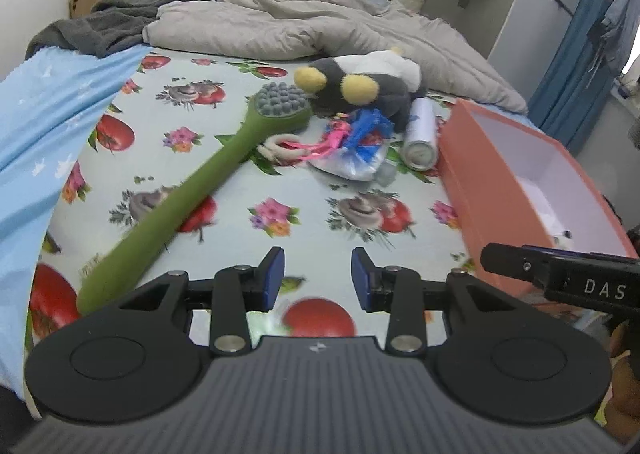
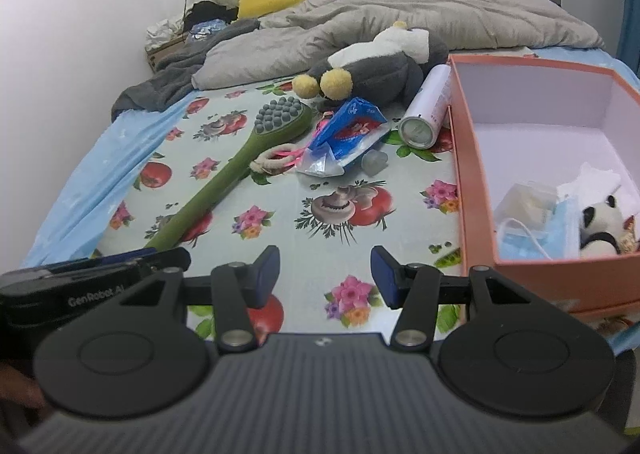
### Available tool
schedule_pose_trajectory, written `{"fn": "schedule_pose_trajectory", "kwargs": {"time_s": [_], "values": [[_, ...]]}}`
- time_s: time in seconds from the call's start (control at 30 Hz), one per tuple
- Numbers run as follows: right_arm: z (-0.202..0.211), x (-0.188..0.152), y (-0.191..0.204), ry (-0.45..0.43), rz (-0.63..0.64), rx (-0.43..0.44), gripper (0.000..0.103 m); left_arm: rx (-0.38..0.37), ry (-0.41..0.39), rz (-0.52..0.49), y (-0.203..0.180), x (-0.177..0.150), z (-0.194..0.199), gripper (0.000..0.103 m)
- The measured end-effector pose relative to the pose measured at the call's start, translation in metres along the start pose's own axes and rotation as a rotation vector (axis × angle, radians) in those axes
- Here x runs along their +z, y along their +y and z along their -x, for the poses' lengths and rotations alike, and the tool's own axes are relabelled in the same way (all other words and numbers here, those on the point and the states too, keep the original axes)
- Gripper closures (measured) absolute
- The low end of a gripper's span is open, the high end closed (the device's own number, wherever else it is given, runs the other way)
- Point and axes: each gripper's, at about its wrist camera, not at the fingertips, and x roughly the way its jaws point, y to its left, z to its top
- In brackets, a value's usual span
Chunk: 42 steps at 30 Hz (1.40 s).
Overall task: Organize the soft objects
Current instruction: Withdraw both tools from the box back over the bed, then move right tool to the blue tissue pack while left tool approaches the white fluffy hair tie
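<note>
While both tools (image 1: 318, 280) (image 2: 325, 277) hang apart & empty near bed's front edge, next: reach plush (image 2: 376, 65), then box (image 2: 532, 278).

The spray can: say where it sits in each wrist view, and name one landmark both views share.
Left wrist: spray can right of centre, upper half, lying beside the orange box.
Right wrist: spray can right of centre, upper half, against the box's left wall.
Shared landmark: green brush.
</note>
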Motion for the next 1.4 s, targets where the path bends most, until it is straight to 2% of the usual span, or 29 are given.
{"fn": "schedule_pose_trajectory", "kwargs": {"time_s": [0.23, 0.53, 0.63, 0.8, 1.2, 1.4], "values": [[-0.041, 0.016, -0.006, 0.013, -0.028, -0.018, 0.05, 0.035, 0.009, -0.021, 0.017, 0.025, -0.046, 0.062], [-0.103, 0.04, -0.013, 0.047, -0.108, -0.026, 0.05, 0.068, 0.047, -0.042, 0.03, 0.052, -0.126, 0.059], [-0.124, 0.047, -0.018, 0.056, -0.152, -0.03, 0.05, 0.111, 0.022, -0.013, 0.036, 0.059, -0.148, 0.059], [-0.153, 0.06, -0.029, 0.052, -0.256, -0.022, 0.05, 0.096, 0.023, 0.032, 0.047, 0.072, -0.184, 0.059], [-0.2, 0.065, -0.041, 0.025, -0.448, -0.018, 0.05, 0.07, 0.01, 0.083, 0.054, 0.079, -0.226, 0.059], [-0.215, 0.06, -0.047, 0.046, -0.518, 0.006, 0.05, 0.06, -0.033, 0.112, 0.054, 0.081, -0.232, 0.059]]}}
